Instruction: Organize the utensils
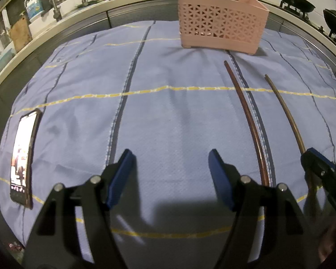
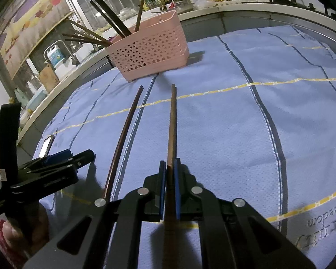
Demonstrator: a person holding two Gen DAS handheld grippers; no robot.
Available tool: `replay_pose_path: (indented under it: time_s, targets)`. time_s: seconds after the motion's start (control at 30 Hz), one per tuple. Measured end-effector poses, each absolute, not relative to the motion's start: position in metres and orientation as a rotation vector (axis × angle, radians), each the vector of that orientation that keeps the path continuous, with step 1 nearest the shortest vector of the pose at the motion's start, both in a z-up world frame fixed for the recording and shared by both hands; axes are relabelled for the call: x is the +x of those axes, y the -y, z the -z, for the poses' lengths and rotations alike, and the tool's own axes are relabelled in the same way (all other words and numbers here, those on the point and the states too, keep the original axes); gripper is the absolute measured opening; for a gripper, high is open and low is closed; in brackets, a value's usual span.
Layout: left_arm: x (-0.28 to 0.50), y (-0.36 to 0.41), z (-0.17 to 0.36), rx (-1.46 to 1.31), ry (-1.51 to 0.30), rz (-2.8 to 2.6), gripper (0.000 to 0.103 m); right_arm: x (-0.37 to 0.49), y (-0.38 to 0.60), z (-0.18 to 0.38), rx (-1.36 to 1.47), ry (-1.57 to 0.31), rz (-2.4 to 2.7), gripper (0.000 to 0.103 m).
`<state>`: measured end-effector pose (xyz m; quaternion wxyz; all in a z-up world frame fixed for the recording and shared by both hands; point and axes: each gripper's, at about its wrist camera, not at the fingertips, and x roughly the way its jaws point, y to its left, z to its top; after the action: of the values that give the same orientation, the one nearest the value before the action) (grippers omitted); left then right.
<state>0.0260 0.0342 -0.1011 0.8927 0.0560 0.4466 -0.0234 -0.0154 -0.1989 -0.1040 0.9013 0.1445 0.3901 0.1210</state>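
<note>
Right gripper (image 2: 169, 168) clamped on brown chopstick (image 2: 173, 121), left gripper (image 1: 170, 157) spread with nothing between, darker chopstick (image 1: 246, 112) laid on blue cloth (image 1: 168, 112), pink basket (image 1: 221, 22) at far edge

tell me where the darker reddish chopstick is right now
The darker chopstick lies loose on the blue cloth, just left of the lighter chopstick clamped in the right gripper, tip toward the pink basket.

We see two long brown chopsticks: the lighter chopstick (image 2: 172, 125) is clamped at its near end, the darker chopstick (image 2: 125, 134) lies flat left of it. The pink basket (image 2: 152, 51) stands far, holding more chopsticks (image 2: 109, 21) upright.
</note>
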Motion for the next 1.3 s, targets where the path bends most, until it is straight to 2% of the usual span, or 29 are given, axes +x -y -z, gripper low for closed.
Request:
replay_pose_path:
  time_s: [0.57,0.73,0.9,1.07,1.3]
  targets:
    - [0.0259,-0.0380,0.1025,0.113,-0.924,0.027,0.078,-0.0157,0.1954,0.1041,0.297,-0.808,-0.259,0.010]
    - [0.0258,-0.0387,0.1029,0.113,-0.923,0.023,0.079,-0.0171,0.1917,0.1035,0.287,-0.802,-0.268,0.017]
    - [0.0254,-0.0396,0.1034,0.115,-0.922,0.014,0.083,-0.0189,0.1903,0.1002,0.271,-0.788,-0.259,0.033]
    - [0.0257,-0.0426,0.1046,0.112,-0.925,0.005,0.089,-0.0197,0.1967,0.0955,0.282,-0.757,-0.222,0.036]
    - [0.0249,-0.0444,0.1041,0.115,-0.927,0.012,0.090,-0.0172,0.1981,0.0971,0.280,-0.770,-0.213,0.036]
